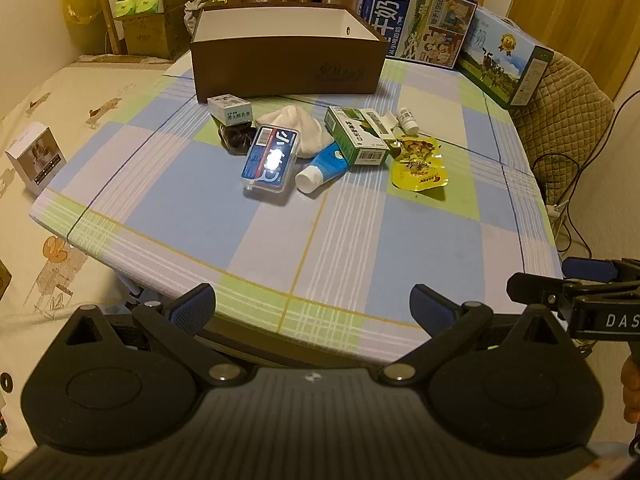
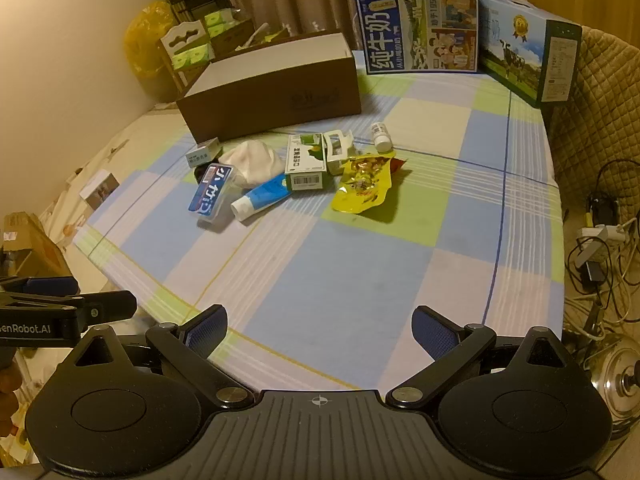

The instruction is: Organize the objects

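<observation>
A pile of small items lies mid-table in front of an open brown box (image 1: 286, 66) (image 2: 276, 98): a clear blue case (image 1: 271, 159) (image 2: 211, 193), a blue tube with a white cap (image 1: 322, 168) (image 2: 262, 198), a green carton (image 1: 356, 136) (image 2: 305, 162), a white cloth (image 1: 296, 122) (image 2: 252, 162), a yellow snack pouch (image 1: 418, 164) (image 2: 364, 186), a small white bottle (image 1: 408, 120) (image 2: 381, 136) and a small white carton (image 1: 229, 110) (image 2: 203, 152). My left gripper (image 1: 314, 308) and right gripper (image 2: 320, 330) hover open over the near table edge, both holding nothing.
Two milk cartons (image 1: 418, 20) (image 2: 528, 46) stand at the back right of the checked tablecloth (image 1: 320, 240) (image 2: 360, 260). A bed (image 1: 60, 140) with a small white box (image 1: 36, 156) lies left. Cables (image 2: 600, 248) and a quilted chair (image 2: 600, 120) sit right.
</observation>
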